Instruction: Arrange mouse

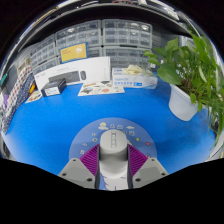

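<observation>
The claw (114, 165) pinches the grey mouse (112, 146) over the blue table (60, 125). Beyond the mouse stand a plant pot (184, 100) and white box (72, 72).

no legible txt anywhere

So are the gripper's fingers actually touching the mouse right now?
Touching. The gripper view shows the grey mouse between the purple pads, both pressed against its sides with no gap, so the gripper is shut on it above the blue table.
</observation>
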Motion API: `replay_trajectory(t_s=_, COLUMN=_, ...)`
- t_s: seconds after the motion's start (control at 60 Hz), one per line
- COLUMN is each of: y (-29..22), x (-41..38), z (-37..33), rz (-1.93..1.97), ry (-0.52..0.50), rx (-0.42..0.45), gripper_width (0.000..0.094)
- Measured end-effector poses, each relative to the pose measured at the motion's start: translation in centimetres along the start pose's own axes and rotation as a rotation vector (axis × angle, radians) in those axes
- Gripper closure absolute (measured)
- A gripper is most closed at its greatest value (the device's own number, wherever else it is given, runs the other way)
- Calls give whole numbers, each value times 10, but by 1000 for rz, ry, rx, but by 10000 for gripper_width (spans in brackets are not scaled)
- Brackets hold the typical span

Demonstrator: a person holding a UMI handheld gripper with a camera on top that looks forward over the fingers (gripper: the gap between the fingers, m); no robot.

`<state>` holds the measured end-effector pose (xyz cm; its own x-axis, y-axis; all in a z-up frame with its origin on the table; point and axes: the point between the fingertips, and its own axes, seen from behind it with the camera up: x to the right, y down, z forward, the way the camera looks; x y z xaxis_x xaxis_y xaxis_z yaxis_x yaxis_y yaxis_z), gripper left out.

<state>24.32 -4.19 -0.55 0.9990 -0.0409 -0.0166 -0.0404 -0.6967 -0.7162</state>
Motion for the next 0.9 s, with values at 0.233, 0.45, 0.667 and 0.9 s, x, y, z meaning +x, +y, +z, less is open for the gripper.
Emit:
replay_trajectory(t_s=0.233, y=3, x=1, z=-2, rz=-52, ry=5, rx=-73, gripper_width=264)
replay_trajectory(t_s=0.45, y=-36, x=-17, z=-41, rz=-80, ry=-5, rx=-36, gripper_width=69)
replay_trajectory(t_s=0.667, y=-104, x=-29, z=-105, rz=-23, ry=2, rx=97, gripper_width=71)
replay_trajectory(t_s=0.9, y=-137, x=-43, z=-145, rz=-42, ry=1, rx=171, gripper_width=71)
